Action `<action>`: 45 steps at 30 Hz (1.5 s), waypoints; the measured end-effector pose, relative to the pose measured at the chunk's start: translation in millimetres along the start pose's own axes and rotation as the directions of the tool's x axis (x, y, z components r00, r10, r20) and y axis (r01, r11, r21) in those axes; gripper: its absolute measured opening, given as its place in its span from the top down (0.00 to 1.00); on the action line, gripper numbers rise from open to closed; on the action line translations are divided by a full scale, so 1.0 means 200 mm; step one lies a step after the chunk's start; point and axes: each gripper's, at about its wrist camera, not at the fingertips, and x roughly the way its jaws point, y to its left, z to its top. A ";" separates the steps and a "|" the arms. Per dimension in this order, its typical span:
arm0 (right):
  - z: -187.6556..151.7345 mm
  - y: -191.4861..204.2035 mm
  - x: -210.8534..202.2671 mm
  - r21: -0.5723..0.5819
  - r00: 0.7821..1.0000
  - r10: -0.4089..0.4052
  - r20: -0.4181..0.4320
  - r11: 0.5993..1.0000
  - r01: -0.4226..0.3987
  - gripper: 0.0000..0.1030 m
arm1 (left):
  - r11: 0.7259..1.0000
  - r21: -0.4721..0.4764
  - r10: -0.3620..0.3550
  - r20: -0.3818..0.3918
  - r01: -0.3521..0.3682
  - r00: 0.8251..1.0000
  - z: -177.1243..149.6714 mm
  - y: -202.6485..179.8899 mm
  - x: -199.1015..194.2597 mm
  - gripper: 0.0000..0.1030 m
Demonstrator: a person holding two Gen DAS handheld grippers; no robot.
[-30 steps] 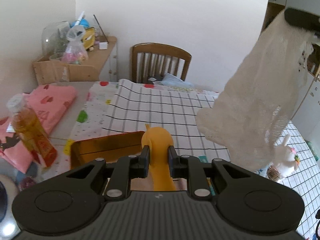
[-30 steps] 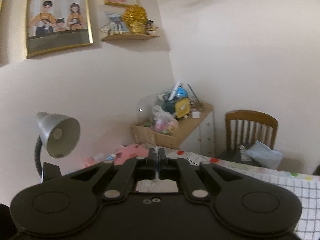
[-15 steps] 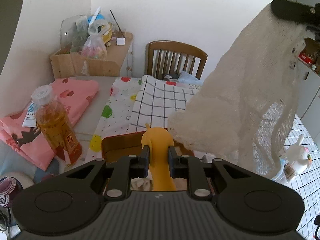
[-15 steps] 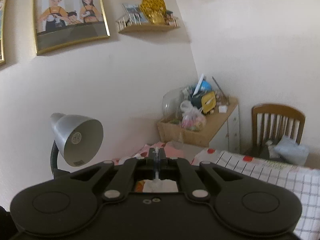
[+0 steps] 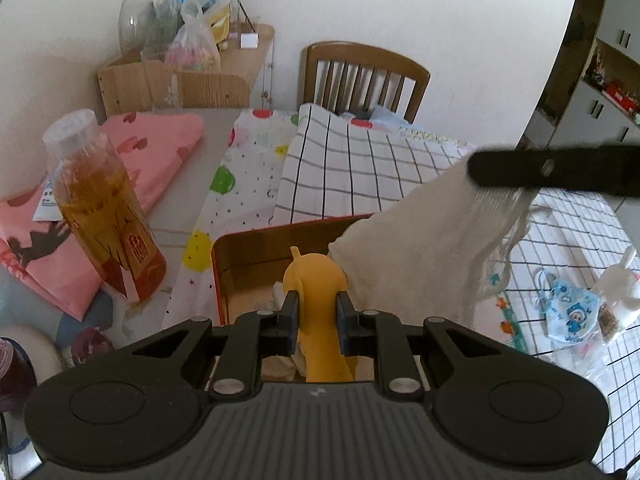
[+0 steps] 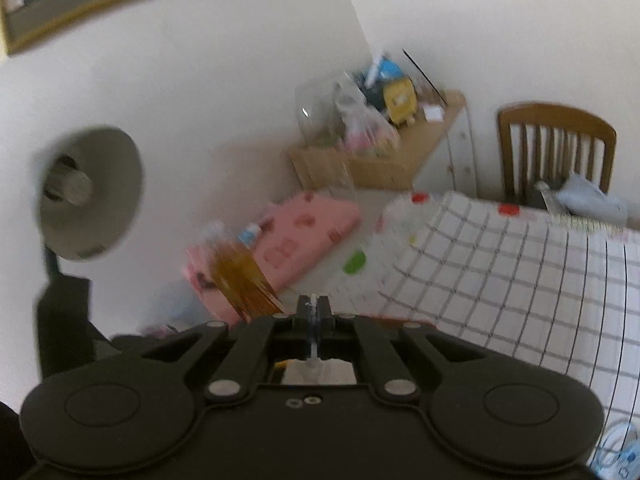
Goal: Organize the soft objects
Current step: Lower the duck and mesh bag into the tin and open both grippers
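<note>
Cream mesh bag, pinched by right gripper, now lowered over orange box; left gripper clamps yellow toy; stowing imminent.

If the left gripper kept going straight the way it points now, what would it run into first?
Most likely the open orange-rimmed cardboard box: the left gripper, shut on a yellow soft toy, points down into it. The hanging cream mesh bag sits just right of that line; depth is unclear.
</note>
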 end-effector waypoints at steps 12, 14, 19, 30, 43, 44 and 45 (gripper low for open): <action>-0.21 -0.07 0.28 -0.047 0.982 -0.108 -0.155 0.994 0.102 0.97 | 1.000 0.011 0.006 -0.063 -0.005 0.998 -0.03 0.01 0.17 0.82; -0.23 -0.06 0.31 -0.080 0.977 -0.125 -0.171 0.990 0.112 0.97 | 1.000 0.011 0.002 -0.067 -0.001 0.998 -0.03 0.00 0.20 0.82; -0.28 -0.04 0.37 -0.146 0.967 -0.149 -0.206 0.982 0.120 0.97 | 1.000 0.016 -0.003 -0.085 0.005 0.996 -0.03 -0.01 0.25 0.82; -0.36 -0.03 0.42 -0.212 0.950 -0.174 -0.258 0.970 0.120 0.96 | 1.000 0.009 0.001 -0.103 0.000 0.995 -0.07 -0.01 0.29 0.81; -0.37 0.01 0.33 -0.250 0.963 -0.187 -0.196 0.959 0.135 0.54 | 0.999 0.012 0.044 -0.086 -0.043 0.995 -0.10 -0.01 0.24 0.69; -0.37 0.02 0.32 -0.250 0.964 -0.183 -0.191 0.959 0.132 0.54 | 0.999 0.009 0.045 -0.082 -0.044 0.996 -0.10 -0.01 0.23 0.60; -0.37 0.02 0.31 -0.251 0.964 -0.184 -0.191 0.959 0.133 0.53 | 0.999 0.008 0.045 -0.077 -0.045 0.996 -0.10 -0.01 0.22 0.43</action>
